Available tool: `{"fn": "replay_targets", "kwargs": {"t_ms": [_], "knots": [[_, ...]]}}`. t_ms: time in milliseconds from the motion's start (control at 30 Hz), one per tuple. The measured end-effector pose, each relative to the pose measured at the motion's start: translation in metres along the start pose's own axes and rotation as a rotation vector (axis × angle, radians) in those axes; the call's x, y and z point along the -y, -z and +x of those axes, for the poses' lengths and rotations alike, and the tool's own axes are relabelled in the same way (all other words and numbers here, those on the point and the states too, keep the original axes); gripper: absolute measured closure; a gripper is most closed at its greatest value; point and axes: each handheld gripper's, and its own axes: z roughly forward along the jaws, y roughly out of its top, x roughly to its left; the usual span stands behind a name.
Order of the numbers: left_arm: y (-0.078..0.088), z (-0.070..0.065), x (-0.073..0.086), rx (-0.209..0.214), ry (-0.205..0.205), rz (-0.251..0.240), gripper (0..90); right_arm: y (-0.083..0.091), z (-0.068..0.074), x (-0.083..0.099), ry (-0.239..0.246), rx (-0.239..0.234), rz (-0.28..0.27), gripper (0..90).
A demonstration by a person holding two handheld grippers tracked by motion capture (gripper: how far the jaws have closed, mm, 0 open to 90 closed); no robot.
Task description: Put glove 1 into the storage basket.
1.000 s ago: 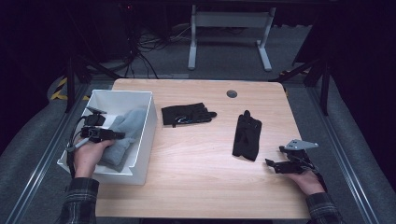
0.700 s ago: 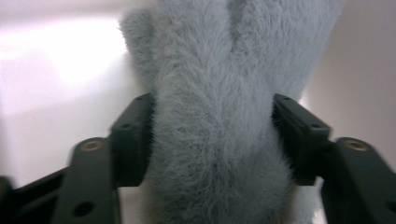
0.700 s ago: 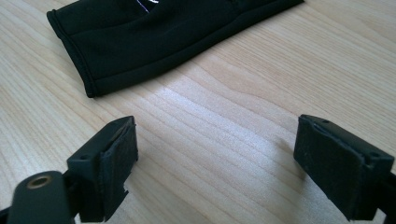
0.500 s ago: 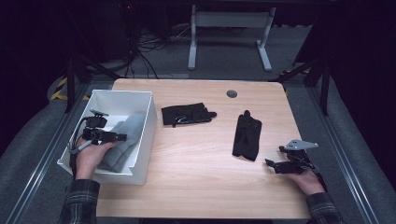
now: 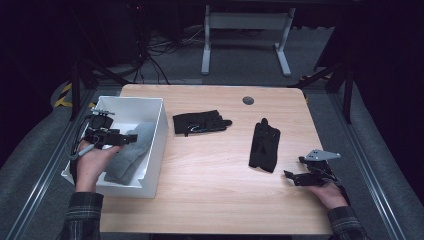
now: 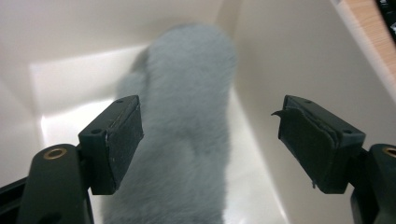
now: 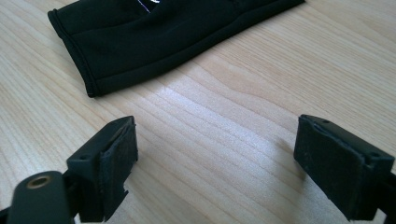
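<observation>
A fuzzy grey mitten [image 5: 129, 152] lies in the white bin [image 5: 156, 150] at the table's left. My left gripper [image 5: 131, 137] hovers just above it, and its jaws have just been opening. In the left gripper view the grey mitten [image 6: 187, 121] lies below the gap of the left gripper [image 6: 210, 135], and neither pad touches it. Two black gloves rest on the wood, one [image 5: 200, 121] near the bin and one [image 5: 265, 145] right of centre. My right gripper [image 5: 291, 175] sits low by the front right, open [image 7: 215, 154], with that black glove's cuff [image 7: 149, 42] just ahead.
The bin's white walls [image 6: 280, 56] close in around the left gripper. A small dark round grommet [image 5: 248, 100] sits in the tabletop [image 5: 215, 185] near the far edge. A desk frame and cables stand on the floor beyond.
The left gripper's jaws have opened off the grey mitten, and the hand has lifted a little above the bin. The mitten stays in the bin. The right hand has not moved.
</observation>
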Motion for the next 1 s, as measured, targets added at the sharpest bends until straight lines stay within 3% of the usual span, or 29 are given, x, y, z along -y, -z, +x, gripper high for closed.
{"fn": "replay_targets", "kwargs": {"t_ms": [267,300,567,1000], "knots": [[0.006,-0.035,-0.019,0.064,-0.082,-0.036,22.3,0.000,0.000,0.000,0.000,-0.001,-0.001,14.0],[0.006,-0.035,-0.019,0.064,-0.082,-0.036,22.4,0.000,0.000,0.000,0.000,0.000,-0.001,14.0],[0.004,-0.072,-0.030,0.140,-0.170,-0.066,22.3,0.000,0.000,0.000,0.002,-0.001,0.000,14.0],[-0.023,-0.130,-0.038,0.222,-0.305,-0.034,21.3,0.000,0.000,0.000,0.006,-0.003,0.000,13.8]]}}
